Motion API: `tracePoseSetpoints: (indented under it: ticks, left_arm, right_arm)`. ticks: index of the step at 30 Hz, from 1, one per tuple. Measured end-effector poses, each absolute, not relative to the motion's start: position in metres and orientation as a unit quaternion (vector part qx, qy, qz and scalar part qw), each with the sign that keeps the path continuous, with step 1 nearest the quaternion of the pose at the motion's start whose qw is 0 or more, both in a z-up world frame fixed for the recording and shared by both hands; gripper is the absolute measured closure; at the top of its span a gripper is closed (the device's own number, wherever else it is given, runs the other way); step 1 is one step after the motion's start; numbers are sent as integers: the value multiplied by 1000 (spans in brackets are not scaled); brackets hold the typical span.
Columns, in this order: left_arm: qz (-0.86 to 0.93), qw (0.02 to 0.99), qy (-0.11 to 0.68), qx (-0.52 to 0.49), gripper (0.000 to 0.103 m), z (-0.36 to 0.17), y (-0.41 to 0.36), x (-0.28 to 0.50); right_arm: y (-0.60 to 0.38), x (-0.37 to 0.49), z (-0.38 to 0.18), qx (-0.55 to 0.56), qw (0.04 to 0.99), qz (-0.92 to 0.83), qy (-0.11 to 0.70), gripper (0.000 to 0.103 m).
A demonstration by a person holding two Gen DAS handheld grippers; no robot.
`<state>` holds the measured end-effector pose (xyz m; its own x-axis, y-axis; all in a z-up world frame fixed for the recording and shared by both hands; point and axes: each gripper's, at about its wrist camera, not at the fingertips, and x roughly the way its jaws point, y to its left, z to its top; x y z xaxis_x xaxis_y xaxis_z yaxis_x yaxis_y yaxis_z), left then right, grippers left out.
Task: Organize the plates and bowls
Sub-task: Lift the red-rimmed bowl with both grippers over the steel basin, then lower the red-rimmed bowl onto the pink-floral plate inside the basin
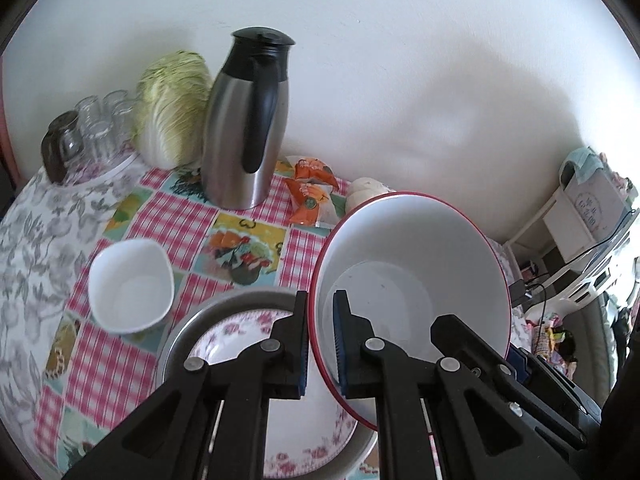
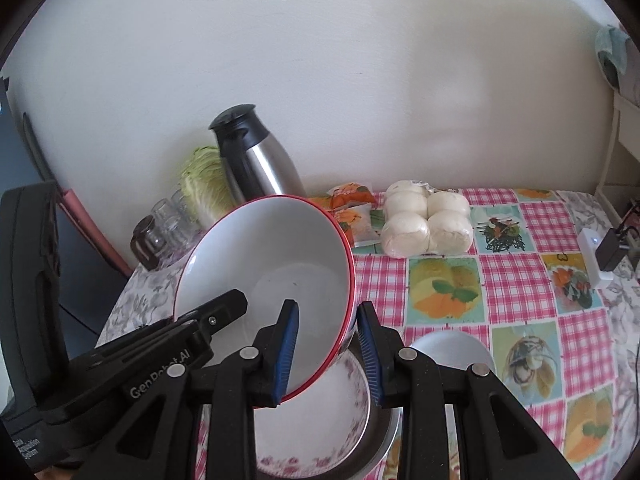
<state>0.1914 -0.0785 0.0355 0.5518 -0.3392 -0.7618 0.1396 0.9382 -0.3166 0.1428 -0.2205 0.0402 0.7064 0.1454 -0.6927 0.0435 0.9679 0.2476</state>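
A white bowl with a red rim point(image 1: 416, 264) point(image 2: 272, 264) hangs tilted above a floral bowl point(image 1: 296, 432) point(image 2: 320, 420) that sits inside a metal basin point(image 1: 188, 328) point(image 2: 390, 432). My left gripper point(image 1: 322, 344) is shut on the red-rimmed bowl's left rim. My right gripper point(image 2: 328, 352) straddles its right rim with a gap at the outer pad, so it is open. A small white squarish bowl point(image 1: 130, 286) sits on the tablecloth to the left. A small metal dish point(image 2: 450, 346) lies by the basin.
A steel thermos point(image 1: 244, 128) point(image 2: 256, 160), a cabbage point(image 1: 172, 108), glass jars point(image 1: 92, 128), orange snack packets point(image 1: 312, 192) and bagged buns point(image 2: 426, 220) stand along the wall. A white charger point(image 2: 596, 258) lies at the right table edge.
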Motion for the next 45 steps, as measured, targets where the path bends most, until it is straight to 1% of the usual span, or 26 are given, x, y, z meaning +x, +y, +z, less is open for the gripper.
tracePoseSetpoints:
  ticks: [8,18,29,45]
  left_arm:
    - [-133,871,455,-127,93,28,-60,165]
    - [-126,860,473,-147,92,-1,-41,152]
    - [-117,838,504,-172,92,-32,-26,160]
    - [-113,824,527,-176,91,-50,-24,169]
  right_arm:
    - [-199,118,38,109,913,27,393,70]
    - [-180,108,13,93,902,32,421,70]
    - [-171,121,-14,90,884,40,458,70]
    - [-172,133,-49,107,859,40,499,70]
